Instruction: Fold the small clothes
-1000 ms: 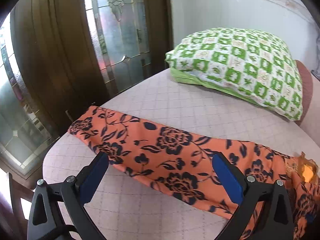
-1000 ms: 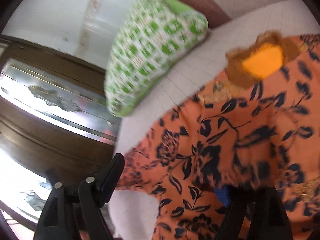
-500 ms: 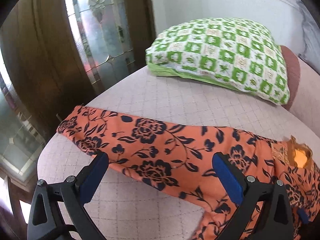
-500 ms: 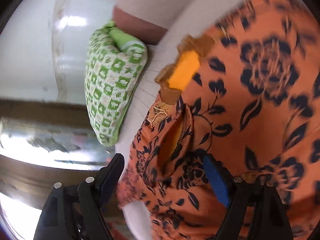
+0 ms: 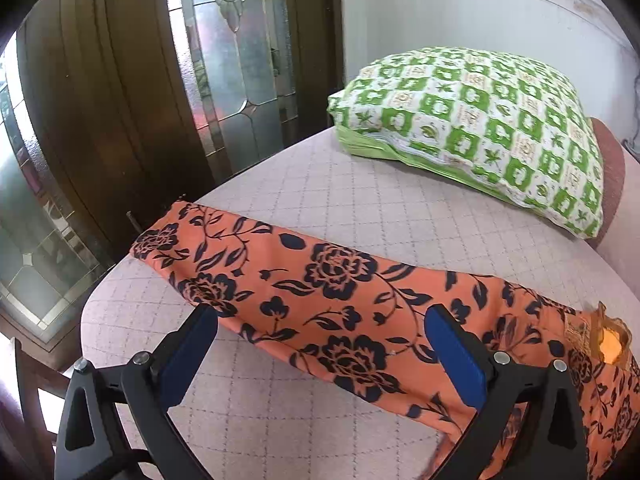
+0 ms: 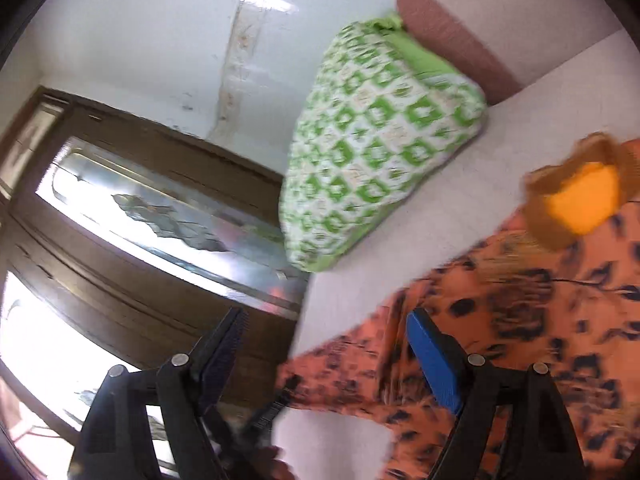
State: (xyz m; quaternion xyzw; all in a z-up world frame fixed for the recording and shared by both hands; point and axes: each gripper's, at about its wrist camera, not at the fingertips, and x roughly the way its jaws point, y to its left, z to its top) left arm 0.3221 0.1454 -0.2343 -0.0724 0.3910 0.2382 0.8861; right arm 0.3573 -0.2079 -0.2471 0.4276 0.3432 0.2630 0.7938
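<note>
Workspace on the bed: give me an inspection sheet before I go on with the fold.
Surface: quilted pinkish bedcover, flat.
Job's things: orange floral garment, lying in a long band across the bed; yellow-orange lining showing at one end.
Clutter: green checked pillow beyond the garment, apart from it.
Grippers: left gripper open over the garment; right gripper open, gripping nothing.
Cables: nothing seen.
Surroundings: wooden door with patterned glass; white wall.
</note>
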